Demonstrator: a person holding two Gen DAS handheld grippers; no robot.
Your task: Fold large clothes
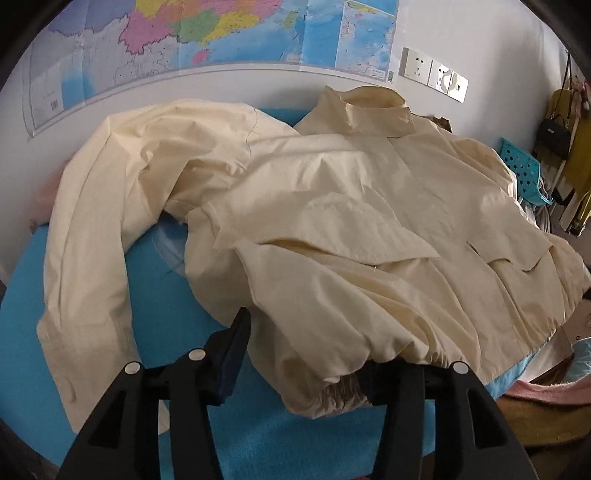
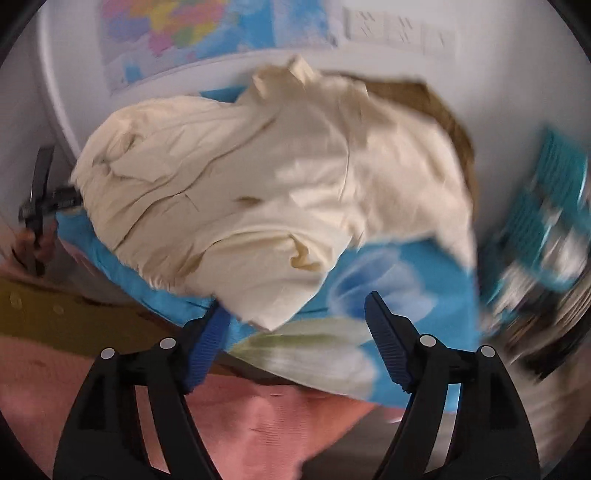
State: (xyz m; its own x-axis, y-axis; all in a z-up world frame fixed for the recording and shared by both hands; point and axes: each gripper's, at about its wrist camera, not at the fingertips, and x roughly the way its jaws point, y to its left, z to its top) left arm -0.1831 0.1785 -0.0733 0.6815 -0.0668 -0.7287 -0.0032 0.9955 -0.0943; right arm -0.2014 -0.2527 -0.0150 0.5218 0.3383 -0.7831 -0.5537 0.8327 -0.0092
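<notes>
A large cream jacket [image 1: 332,206] lies front up on a blue flowered sheet [image 1: 177,314], collar toward the wall and one sleeve [image 1: 85,258] curving down the left side. My left gripper [image 1: 306,343] stands at the elastic hem with its jaws apart. The gathered hem [image 1: 332,387] lies between the fingers and covers the right one, and the left finger [image 1: 232,354] is clear of the cloth. In the blurred right wrist view the jacket [image 2: 258,184] is bunched on the sheet [image 2: 388,280]. My right gripper [image 2: 295,302] is open just in front of its lower edge, holding nothing.
A wall map [image 1: 207,33] and sockets [image 1: 432,72] are behind the bed. A teal basket [image 1: 521,162] and hanging bags [image 1: 554,136] stand at the right. A pink blanket [image 2: 258,417] lies at the near edge. A hand with the other gripper [image 2: 40,206] shows at the far left.
</notes>
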